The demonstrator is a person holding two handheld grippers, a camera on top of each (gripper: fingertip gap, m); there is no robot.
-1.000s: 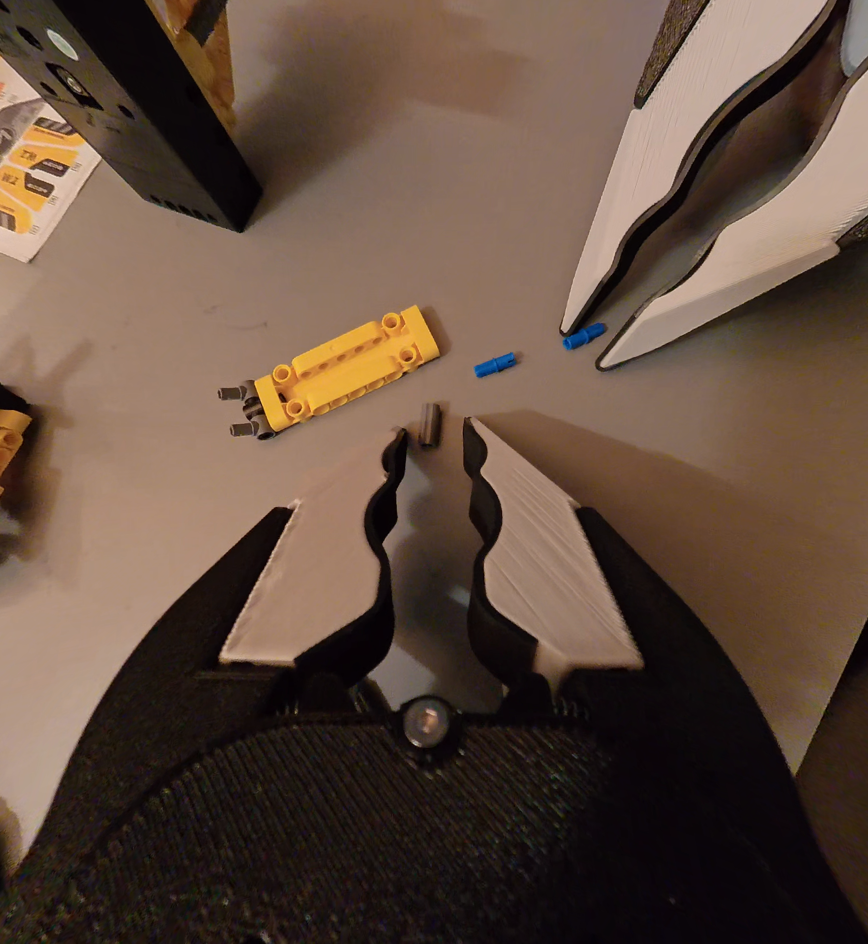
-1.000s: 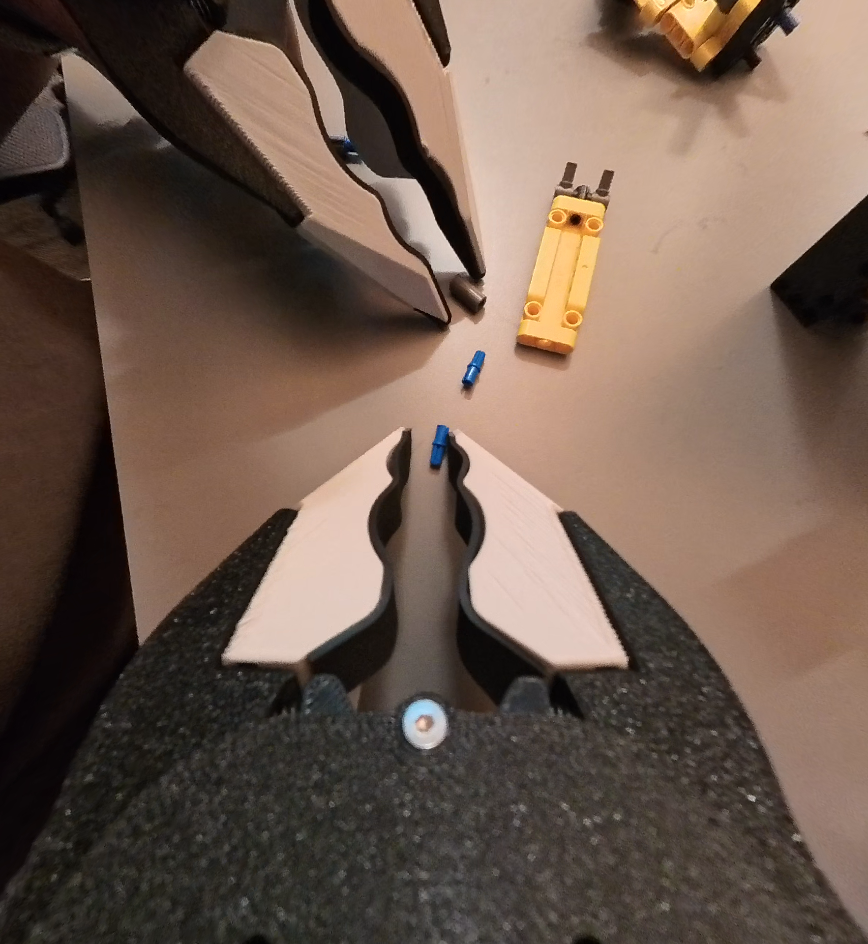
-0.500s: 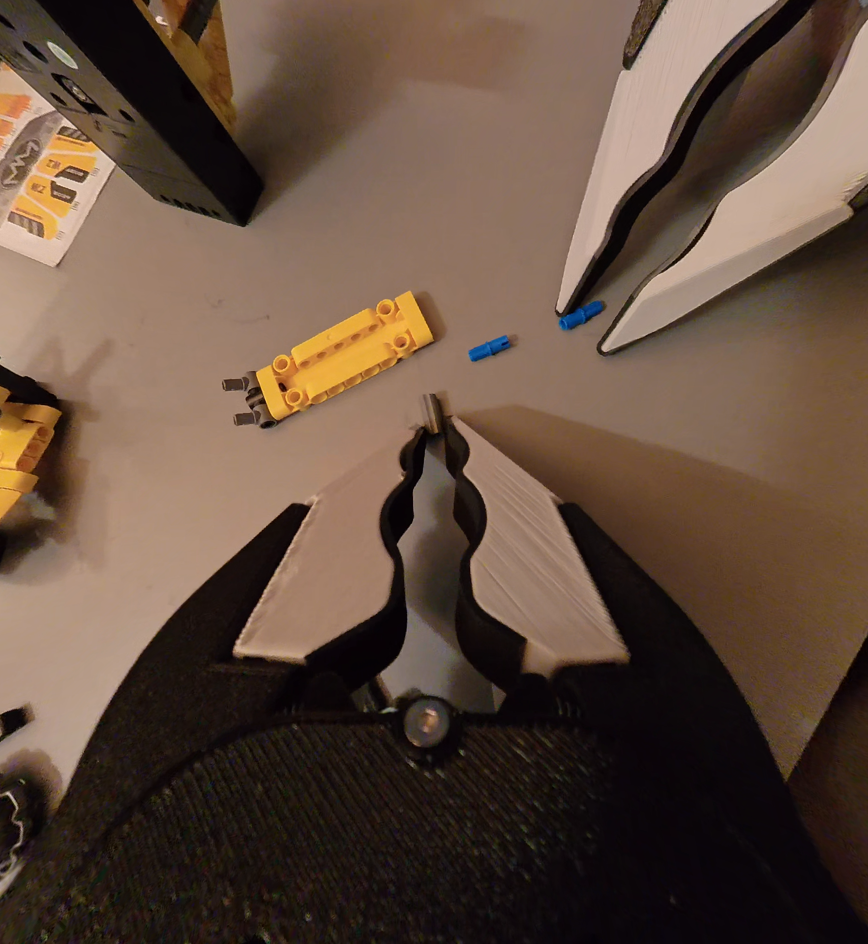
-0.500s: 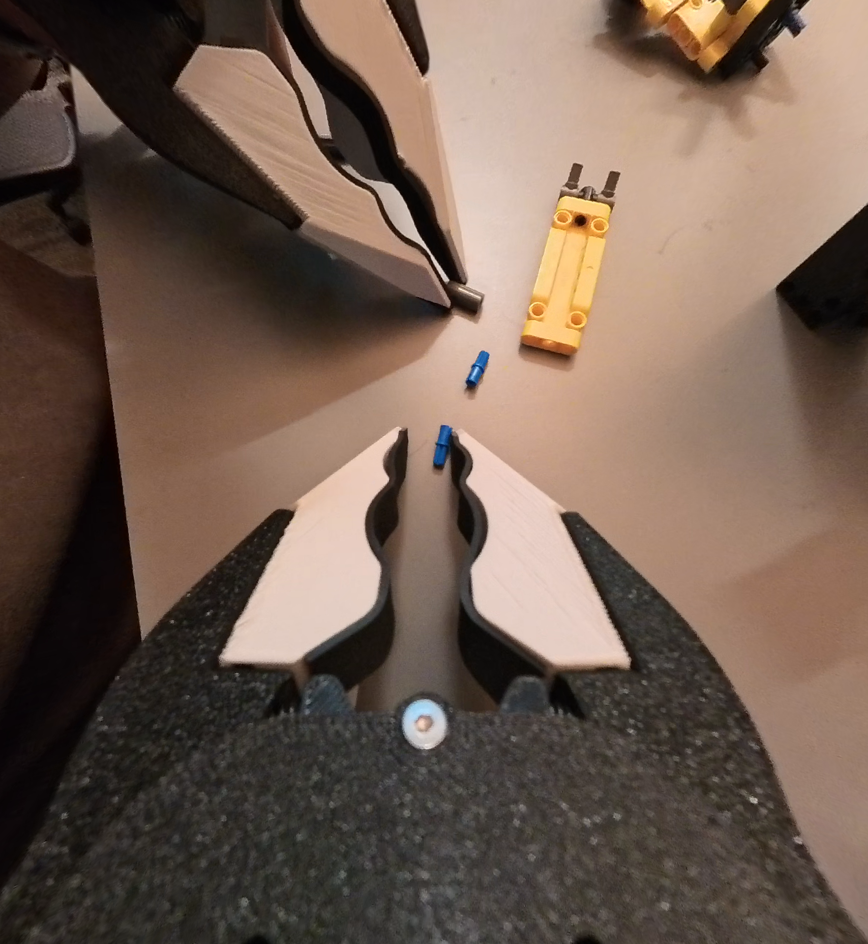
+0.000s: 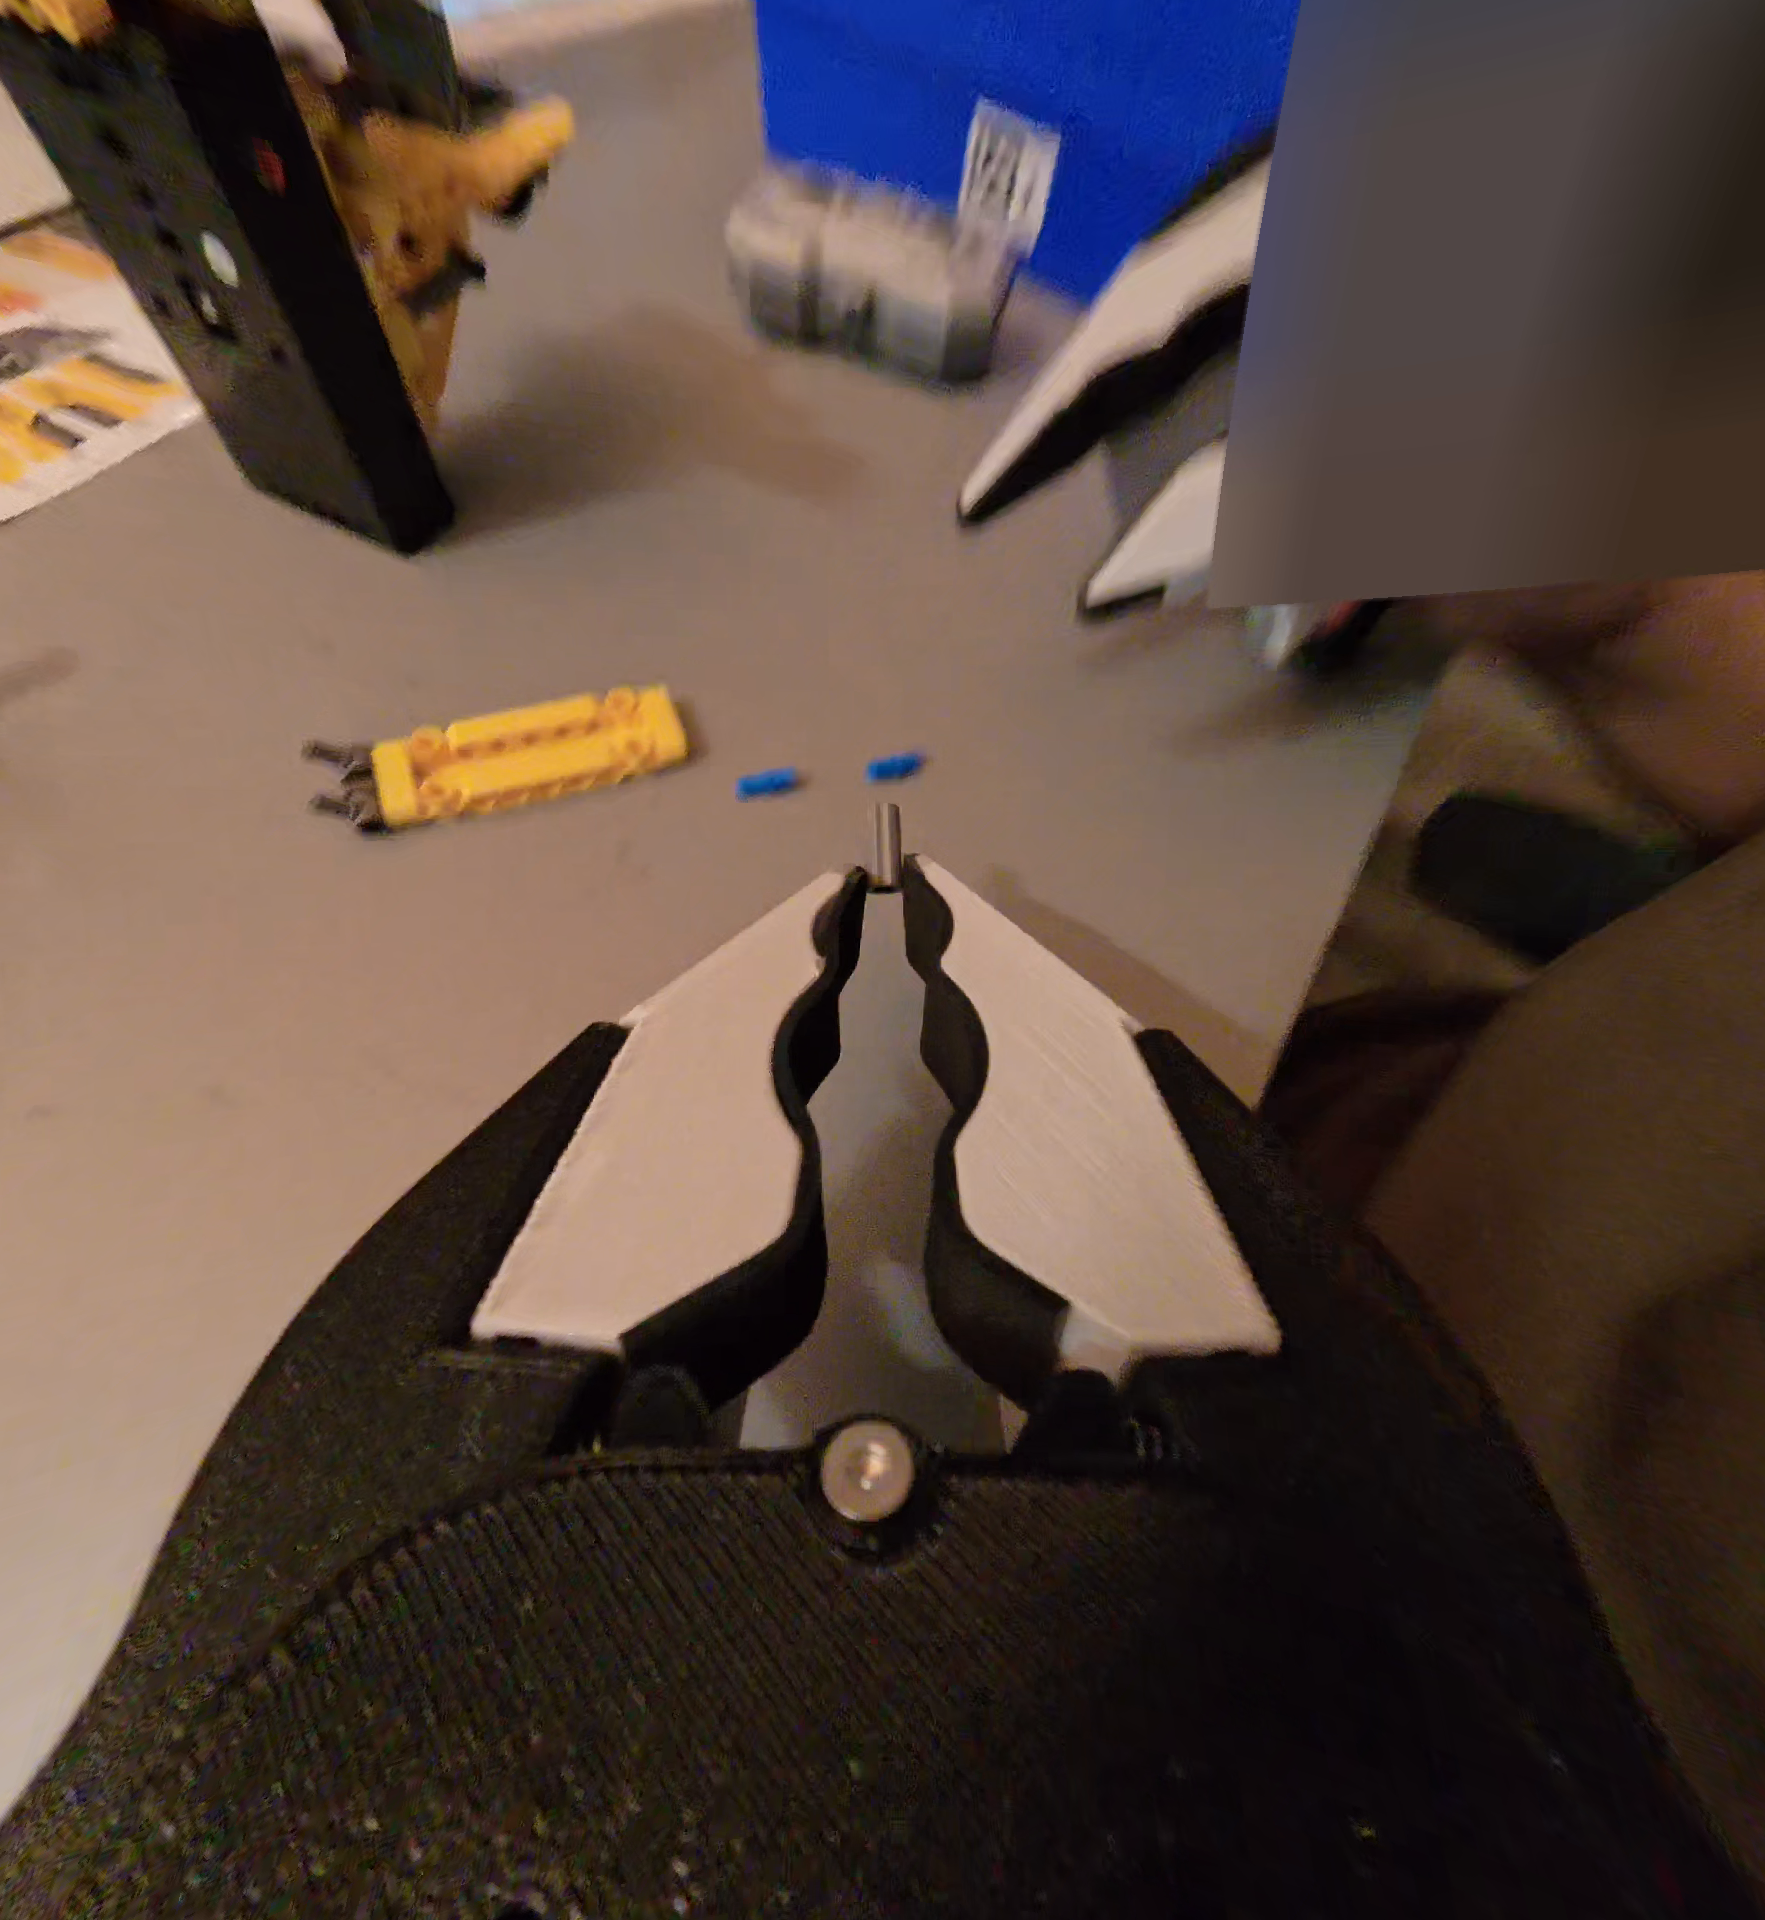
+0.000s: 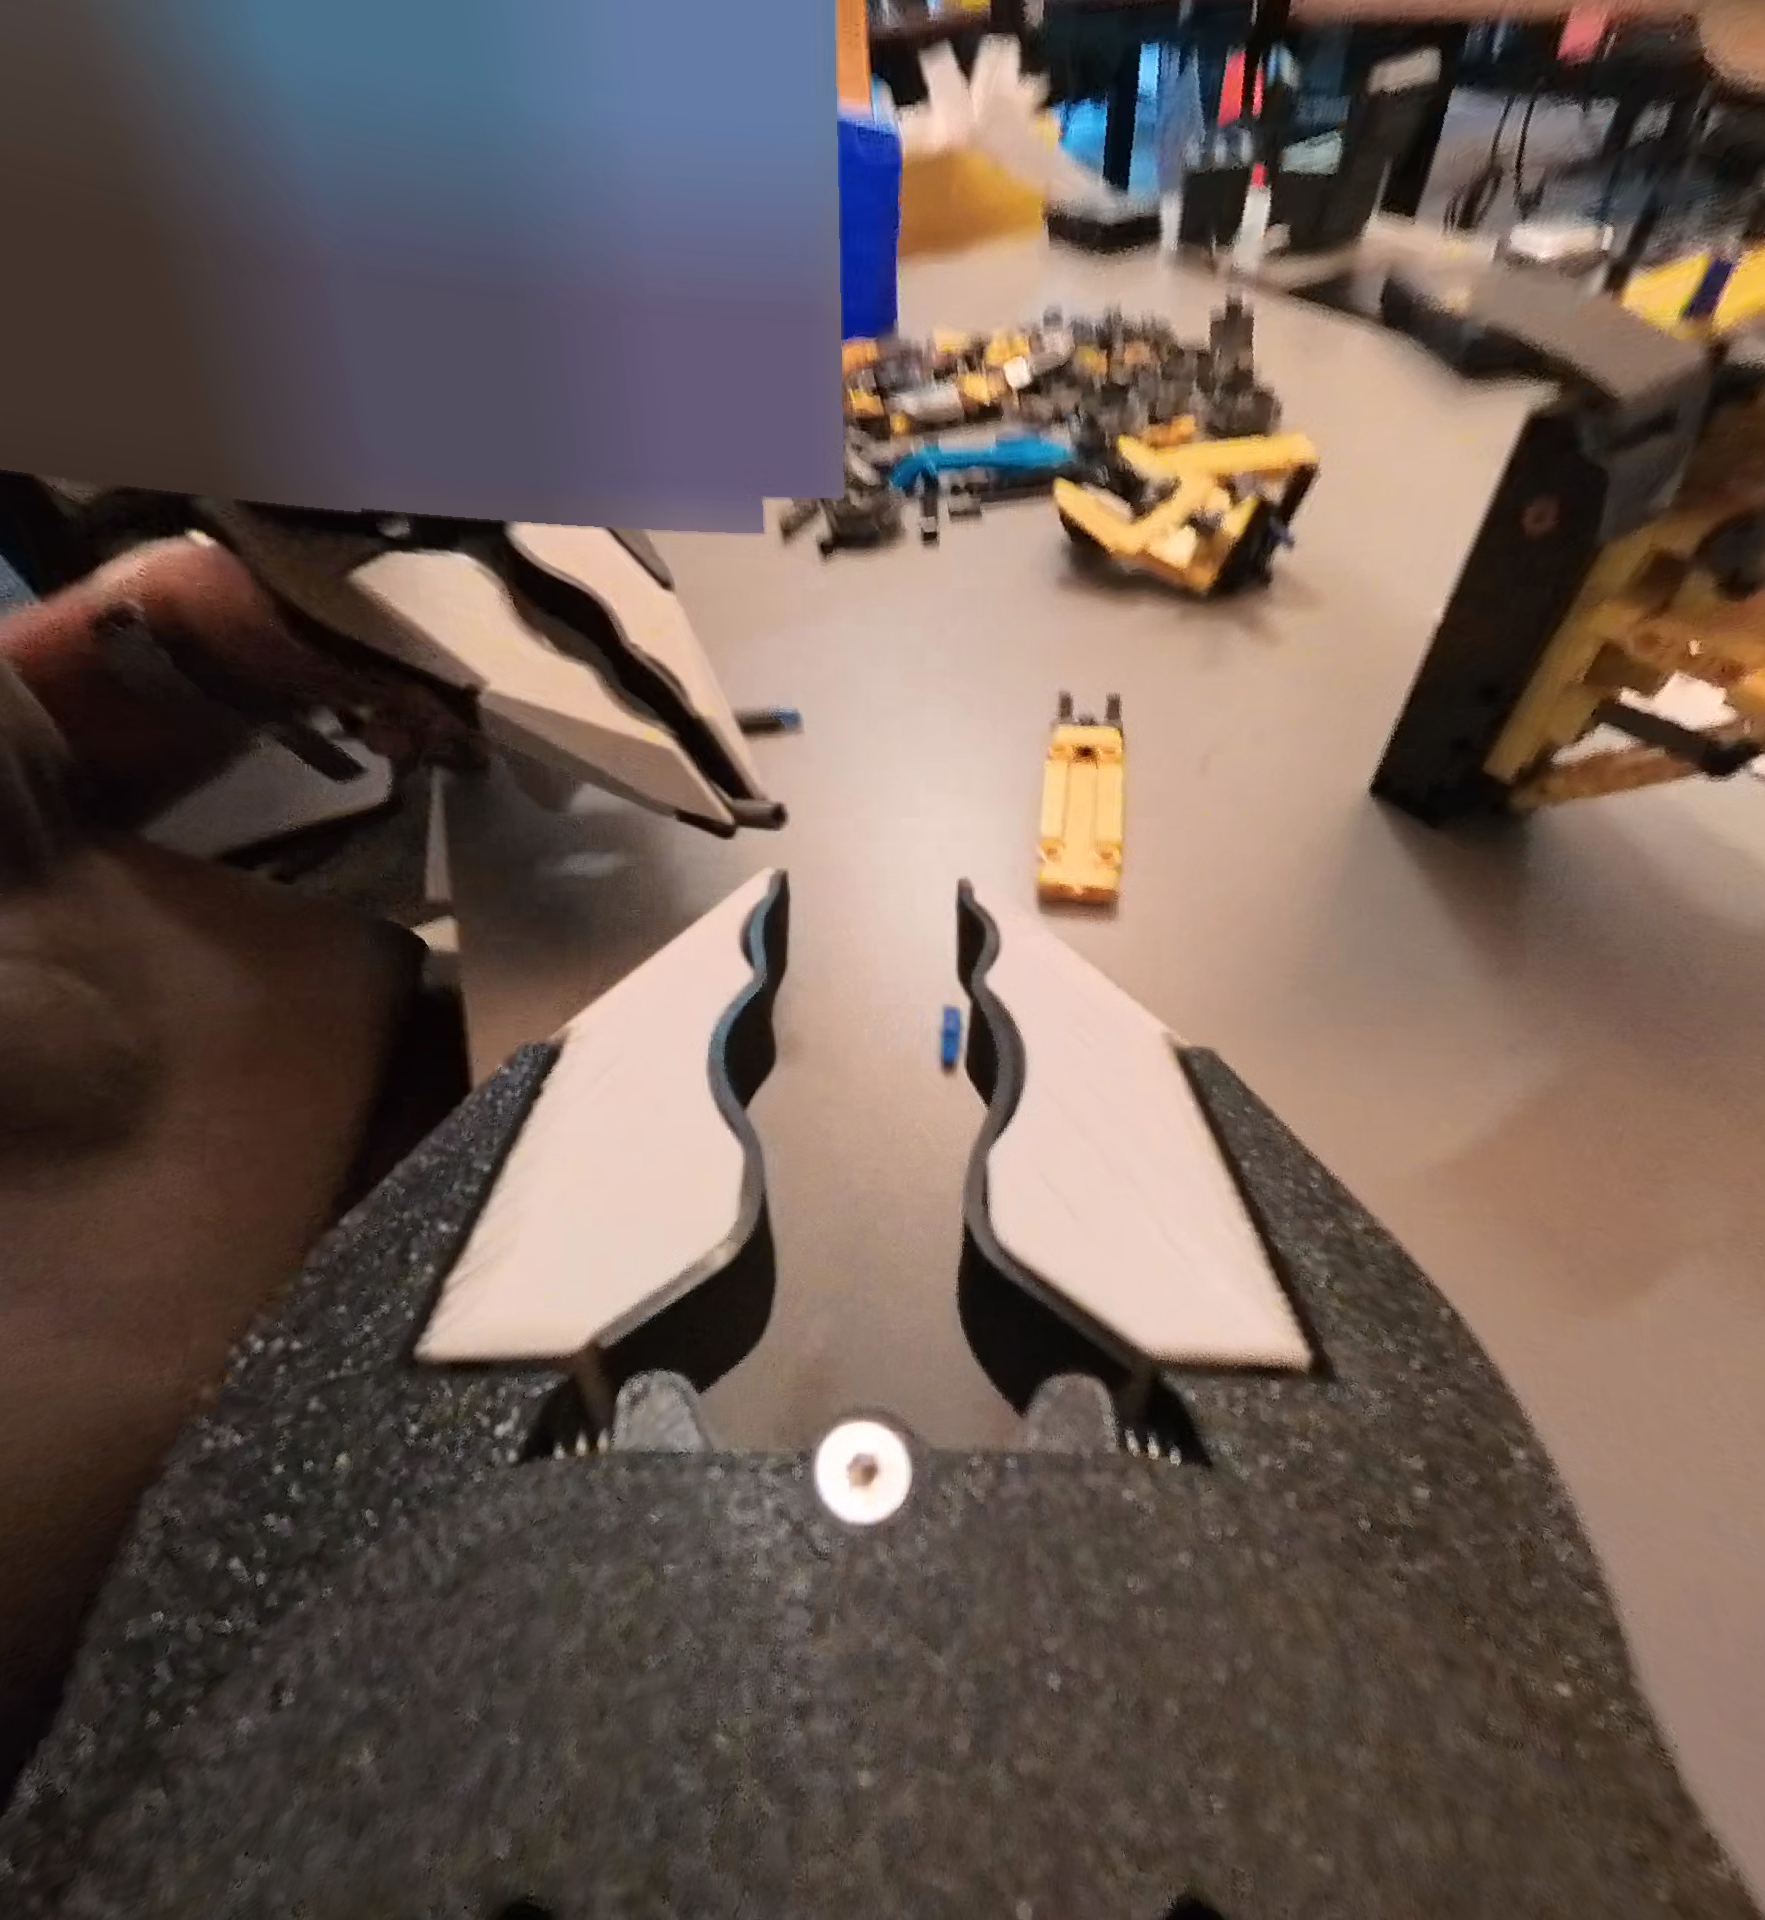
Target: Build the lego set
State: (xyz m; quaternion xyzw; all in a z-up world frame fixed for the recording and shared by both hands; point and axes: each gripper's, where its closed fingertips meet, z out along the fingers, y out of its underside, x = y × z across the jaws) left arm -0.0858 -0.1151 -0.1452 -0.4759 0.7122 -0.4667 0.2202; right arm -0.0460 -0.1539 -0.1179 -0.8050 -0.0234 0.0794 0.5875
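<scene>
Across the grey tabletop [image 5: 234, 1039], largest first: tall black perforated block [image 5: 234, 260] standing far left, flat yellow studded plastic plate [image 5: 530, 753] lying mid-table. Nearer, left gripper [image 5: 883, 883] lifted clear, fingers [image 5: 722, 1091] pinched shut on a short grey plastic sleeve [image 5: 885, 842] poking past the tips. Right gripper [image 6: 870, 894] spread wide, empty, hovering over a tiny blue plastic pin [image 6: 949, 1034]. Best kept level and squeezed steadily; shallow tip hold, likely to twist loose.

The room was dim and warm-toned; soft shadows lay on the grey table [image 5: 182, 987]; motion blur smeared the far clutter in both views; wide-angle bending curved the edges; only the near parts stayed sharp.
</scene>
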